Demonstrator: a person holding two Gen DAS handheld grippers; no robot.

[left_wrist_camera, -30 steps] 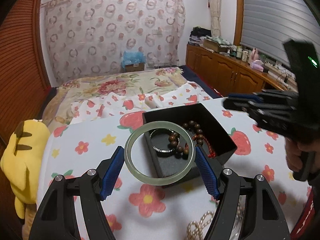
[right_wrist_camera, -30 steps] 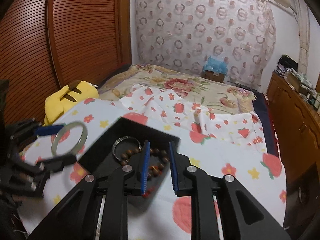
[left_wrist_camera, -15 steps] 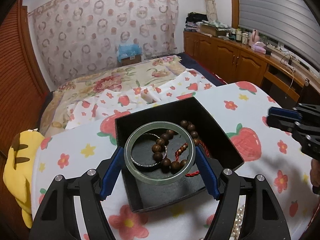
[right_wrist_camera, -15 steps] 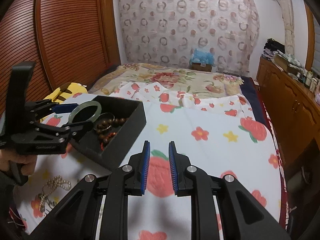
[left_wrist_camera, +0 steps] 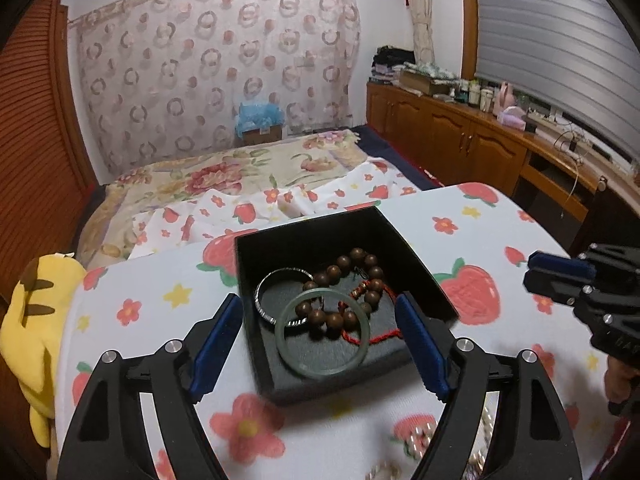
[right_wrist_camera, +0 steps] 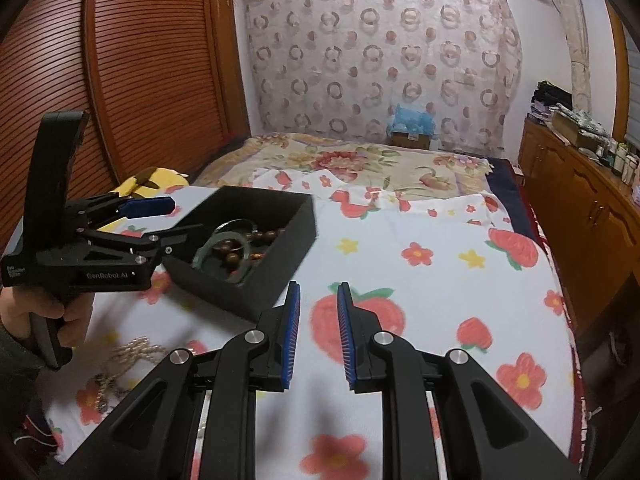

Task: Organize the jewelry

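While half a second ago the jade bangle (left_wrist_camera: 323, 333) was pinched between the left gripper (left_wrist_camera: 322, 342) pads above the box (left_wrist_camera: 420, 276), it now lies loose inside the box, ahead of and below the jaws. The left jaws stand wide, wider than the bangle, and touch nothing. The bangle rests partly on the bead bracelet (left_wrist_camera: 352, 284) and overlaps the silver ring (left_wrist_camera: 276, 300); a red cord (left_wrist_camera: 374, 334) runs under its right edge. The right-wrist view shows it lying tilted, propped on the beads rather than flat.

That release means one more piece is stowed. The left gripper hovers just above the box's near wall, pads either side of where the bangle dropped.

The right gripper (right_wrist_camera: 318, 334) is off to the right of the box, well apart from it, over the strawberry cloth (right_wrist_camera: 440, 248). Its jaws are narrow with a small gap and hold nothing. A second ago it was close over the box; it has since pulled back and away.

Still outside the box is a pearl chain (right_wrist_camera: 132, 354), lying on the cloth just behind the left jaws and to the left of the right jaws. My reading is that this is the next piece to collect. Being limp, it will likely sag and slip, so a pinch on a bunched part looks safer than on a single strand.
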